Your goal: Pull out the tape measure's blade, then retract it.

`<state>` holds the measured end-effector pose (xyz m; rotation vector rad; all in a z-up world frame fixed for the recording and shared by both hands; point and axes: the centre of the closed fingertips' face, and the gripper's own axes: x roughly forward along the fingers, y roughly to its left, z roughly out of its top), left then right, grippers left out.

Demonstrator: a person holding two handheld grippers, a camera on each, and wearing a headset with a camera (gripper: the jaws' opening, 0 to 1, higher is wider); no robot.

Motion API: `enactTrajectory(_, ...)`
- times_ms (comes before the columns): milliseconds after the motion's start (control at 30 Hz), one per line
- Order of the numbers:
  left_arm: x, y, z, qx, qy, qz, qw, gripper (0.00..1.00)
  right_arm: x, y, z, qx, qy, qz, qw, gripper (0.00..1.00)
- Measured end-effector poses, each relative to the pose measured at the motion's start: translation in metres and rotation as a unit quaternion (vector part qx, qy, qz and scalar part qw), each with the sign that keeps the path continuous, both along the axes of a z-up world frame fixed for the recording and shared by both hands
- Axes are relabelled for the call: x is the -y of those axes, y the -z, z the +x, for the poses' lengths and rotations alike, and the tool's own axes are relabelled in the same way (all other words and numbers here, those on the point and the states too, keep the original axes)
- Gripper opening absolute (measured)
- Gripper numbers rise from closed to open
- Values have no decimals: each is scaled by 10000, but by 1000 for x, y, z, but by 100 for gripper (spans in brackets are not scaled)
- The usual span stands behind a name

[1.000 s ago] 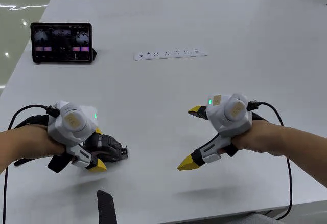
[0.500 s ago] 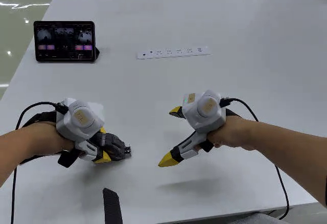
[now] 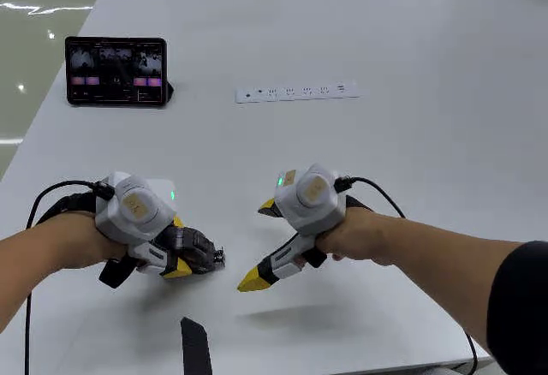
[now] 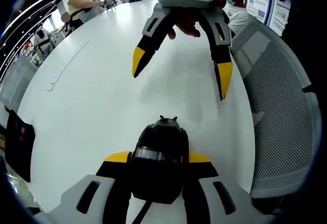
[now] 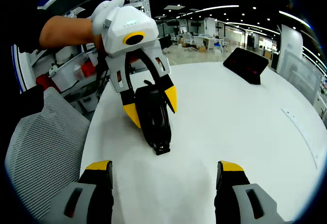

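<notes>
— Item one: left gripper [image 3: 177,245]?
— Jaws clamped on the tape measure [image 3: 195,249], one yellow tip on either side of the black case, so the case flanks are covered. The case is low over the table [image 3: 385,41], near its front edge; whether it rests on the top cannot be told. The end hook [image 4: 167,118] sits at the case mouth and points toward the right gripper [image 3: 259,245].
— Item two: right gripper?
— Jaws spread wide, holding nothing. Tips near the hook, apart from it.
— Surroundings?
— Cable [image 3: 51,191] running from the left gripper, cut off at the picture's edge. Dark strip [image 3: 195,348] at the table's near edge, cut off below, kind unclear. Power strip [image 3: 297,92] at mid-table. Tablet [image 3: 116,70] propped at far left, screen too small to read. Mesh chair [image 4: 276,106] beside the table, partly out of frame.
</notes>
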<state>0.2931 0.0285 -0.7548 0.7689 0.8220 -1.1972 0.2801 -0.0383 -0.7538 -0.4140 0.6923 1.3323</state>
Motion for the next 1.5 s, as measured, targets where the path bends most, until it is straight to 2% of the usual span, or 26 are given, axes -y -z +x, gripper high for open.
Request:
enactTrajectory(133,0,1,1,13,-13,4,10000,34,-6,5,-4,-58,-35,-23,10000,78)
enactTrajectory(433,0,1,1,-30,-72,-49,10000,34,-20,9,-6,107,-509,-133,9986,62)
enactTrajectory(500,1,1,0,-36,-70,-63,9999,34,-25,10,-9,203,-704,-176,9972,57)
enactTrajectory(633,1,1,0,-52,-65,-66,9999,34,-32,12,-5,329,-792,-255,9960,44)
enactTrajectory(700,1,1,0,-59,-64,-72,9999,34,-31,17,-3,477,-874,-404,9942,38)
enactTrajectory(800,1,2,0,-49,-65,-85,9999,34,-33,16,-5,486,-906,-361,9940,31)
enactTrajectory(900,1,2,0,-49,-64,-128,9999,34,-34,21,-9,479,-1023,-441,9926,23)
enactTrajectory(967,1,2,0,-55,-55,-148,9999,34,-37,22,-1,673,-942,-546,9918,20)
enactTrajectory(1033,2,2,0,-46,-27,-151,9999,34,-43,20,4,701,-888,-501,9923,16)
enactTrajectory(1067,2,2,0,-53,-26,-160,9999,34,-42,22,1,702,-1077,-554,9902,15)
enactTrajectory(1100,2,2,0,-48,-10,-168,9998,34,-41,23,-1,666,-1109,-575,9899,13)
enactTrajectory(1267,3,2,0,-41,5,-190,9998,34,-39,24,0,679,-1165,-590,9891,11)
enactTrajectory(1333,3,2,0,-39,5,-199,9998,34,-39,24,1,581,-1120,-567,9904,10)
enactTrajectory(1500,3,2,0,-46,1,-225,9997,34,-39,24,0,667,-1282,-652,9874,10)
